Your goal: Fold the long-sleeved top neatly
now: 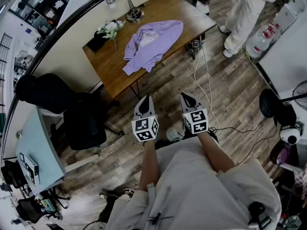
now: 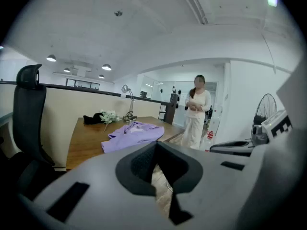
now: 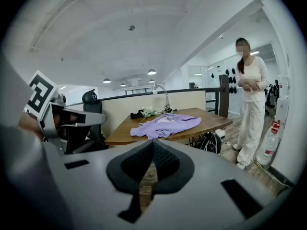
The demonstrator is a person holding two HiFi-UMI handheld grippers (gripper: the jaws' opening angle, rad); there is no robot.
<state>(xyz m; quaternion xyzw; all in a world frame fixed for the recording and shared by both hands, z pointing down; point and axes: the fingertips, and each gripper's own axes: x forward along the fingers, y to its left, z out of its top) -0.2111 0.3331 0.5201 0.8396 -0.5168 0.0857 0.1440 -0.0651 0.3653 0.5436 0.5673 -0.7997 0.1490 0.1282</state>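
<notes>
Lilac long-sleeved top (image 1: 152,43) lies crumpled on the bench (image 1: 112,71). Left gripper (image 1: 145,103) and right gripper (image 1: 188,99) are closed, empty, well short of it.

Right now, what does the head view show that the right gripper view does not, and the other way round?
Only the head view: the light-blue desk and the wearer's grey shirt.
Only the right gripper view: the ceiling lights, and a close look at the right claw, shut and empty.
Both: the purple long-sleeved top lying loose on the wooden table, the desk lamp, the white flowers and a standing person in white.
</notes>
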